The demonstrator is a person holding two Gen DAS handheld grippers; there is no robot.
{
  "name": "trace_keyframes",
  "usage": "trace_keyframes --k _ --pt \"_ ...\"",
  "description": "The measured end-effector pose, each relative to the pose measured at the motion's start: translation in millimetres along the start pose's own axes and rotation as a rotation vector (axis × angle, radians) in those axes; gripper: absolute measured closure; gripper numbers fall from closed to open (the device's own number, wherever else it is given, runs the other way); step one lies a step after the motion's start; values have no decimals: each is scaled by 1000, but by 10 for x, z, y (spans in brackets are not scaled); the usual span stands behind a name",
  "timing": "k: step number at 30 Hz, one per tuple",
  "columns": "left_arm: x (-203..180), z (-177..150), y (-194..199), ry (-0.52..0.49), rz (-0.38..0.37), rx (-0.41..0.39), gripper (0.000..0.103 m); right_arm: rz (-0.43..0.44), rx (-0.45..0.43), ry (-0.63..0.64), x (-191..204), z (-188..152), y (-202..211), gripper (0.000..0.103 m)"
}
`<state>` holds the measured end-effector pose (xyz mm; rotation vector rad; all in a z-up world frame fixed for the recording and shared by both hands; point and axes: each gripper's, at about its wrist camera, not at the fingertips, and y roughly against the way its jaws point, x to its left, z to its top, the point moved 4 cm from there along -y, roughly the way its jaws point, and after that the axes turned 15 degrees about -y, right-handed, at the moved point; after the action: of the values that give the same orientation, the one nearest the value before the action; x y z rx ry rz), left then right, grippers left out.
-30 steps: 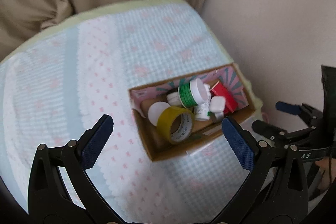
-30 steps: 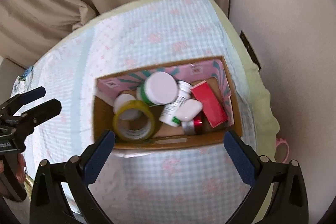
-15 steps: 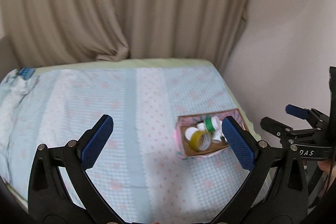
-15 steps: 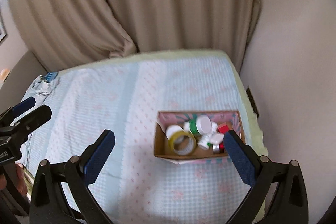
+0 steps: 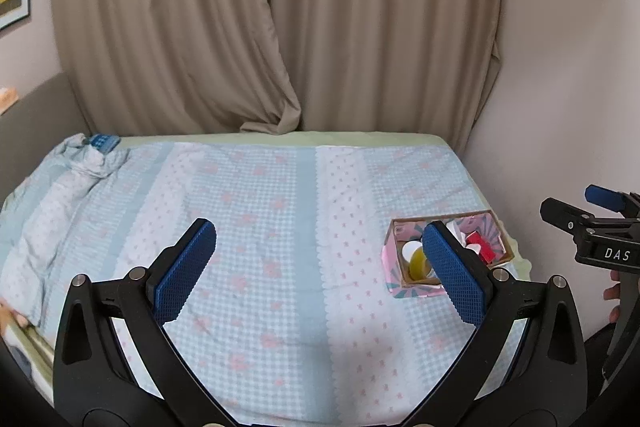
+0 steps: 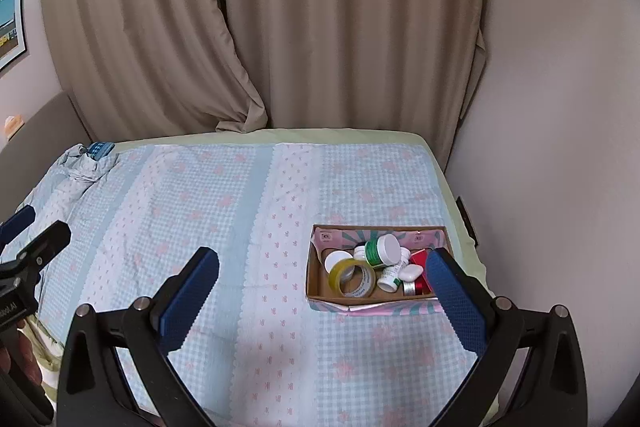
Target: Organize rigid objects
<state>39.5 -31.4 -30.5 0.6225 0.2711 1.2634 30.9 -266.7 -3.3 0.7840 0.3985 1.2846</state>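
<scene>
Both the left hand-held gripper (image 5: 318, 271) and right hand-held gripper (image 6: 322, 301) are hanging wide and empty; the filled cardboard box (image 6: 378, 301) is sitting lower right, so sorting looks finished, with nothing next to grasp.

Both grippers: black plastic frames, 2 fingers each, blue ribbed pads (image 5: 186, 269), silver screws at joints. White lettering "DAS" on right gripper (image 5: 600, 215). Bare fingertips (image 5: 612, 305) behind its handle.

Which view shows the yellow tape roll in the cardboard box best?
The right wrist view: the yellow ring-shaped tape roll lies fully visible in the open cardboard box. In the left wrist view it is small and partly hidden behind a blue finger pad.
</scene>
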Motion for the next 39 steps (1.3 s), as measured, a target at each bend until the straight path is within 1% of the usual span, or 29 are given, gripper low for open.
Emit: trace_keyframes --k 9,19,29,39 --pt "-141 -54 124 -9 -19 -6 0 -11 -15 -9 -74 -74 147 0" --pt "-242 23 198 -33 -15 -34 0 -13 -37 -19 -139 -30 252 0" --pt "-295 75 177 -40 -3 -43 0 -6 -56 -24 -178 27 255 0" --pt "-288 101 152 -39 2 -42 0 -3 -57 -25 -196 26 224 0"
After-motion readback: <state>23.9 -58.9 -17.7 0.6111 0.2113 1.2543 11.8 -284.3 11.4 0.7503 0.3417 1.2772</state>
